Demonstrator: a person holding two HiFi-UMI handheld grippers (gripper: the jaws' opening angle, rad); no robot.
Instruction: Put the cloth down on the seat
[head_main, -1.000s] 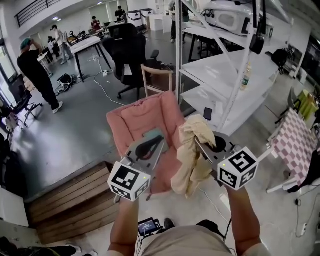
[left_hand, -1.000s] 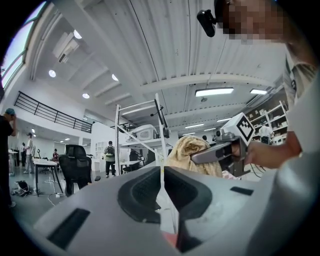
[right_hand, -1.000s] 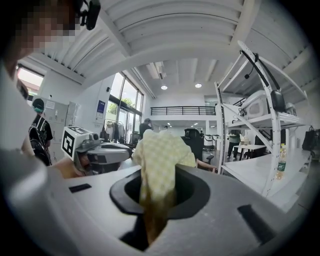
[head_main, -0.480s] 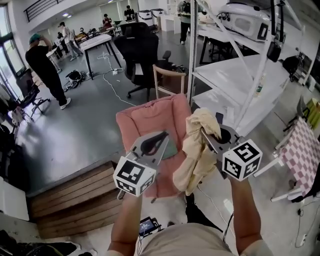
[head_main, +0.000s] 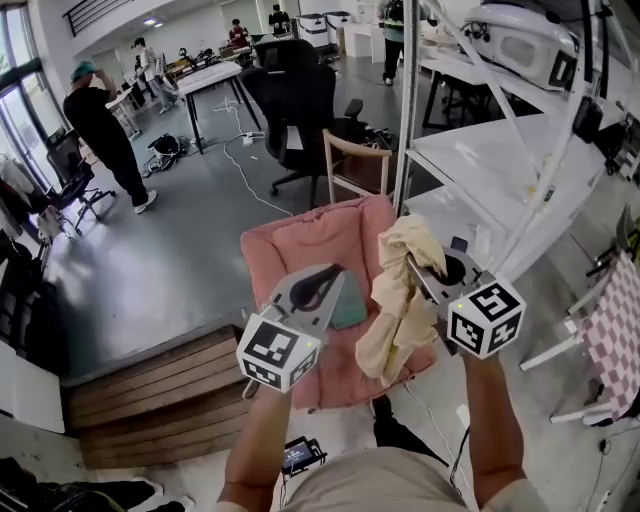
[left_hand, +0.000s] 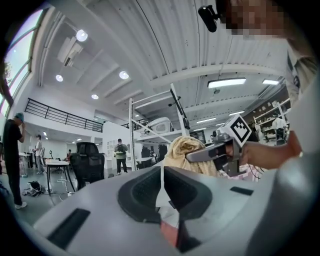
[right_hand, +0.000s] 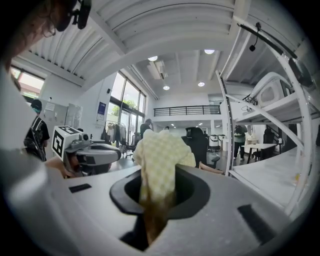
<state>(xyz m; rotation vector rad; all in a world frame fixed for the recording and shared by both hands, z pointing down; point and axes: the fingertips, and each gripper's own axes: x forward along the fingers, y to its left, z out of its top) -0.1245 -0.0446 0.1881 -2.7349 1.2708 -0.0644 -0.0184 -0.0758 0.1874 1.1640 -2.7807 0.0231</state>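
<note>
A pink cushioned seat (head_main: 298, 240) stands on the floor in front of me, with a small teal item (head_main: 351, 304) lying on it. In my right gripper (head_main: 413, 260) hangs a pale yellow checked cloth (head_main: 398, 305), bunched above the jaws and trailing below, over the seat's right side. The right gripper view shows the cloth (right_hand: 159, 155) pinched between that gripper's (right_hand: 159, 182) jaws. My left gripper (head_main: 334, 272) is held level over the seat's middle, to the left of the cloth. Its jaws (left_hand: 162, 175) are together with nothing between them.
A white shelving rack (head_main: 480, 160) rises close on the right of the seat. Behind the seat are a wooden chair (head_main: 356, 165) and a black office chair (head_main: 298, 100). A wooden step (head_main: 150, 395) lies at the lower left. A person (head_main: 100, 130) stands far left.
Both grippers have moved forward towards the pink seat, the right one carrying the cloth with it. The cloth now hangs over the seat's right side.
</note>
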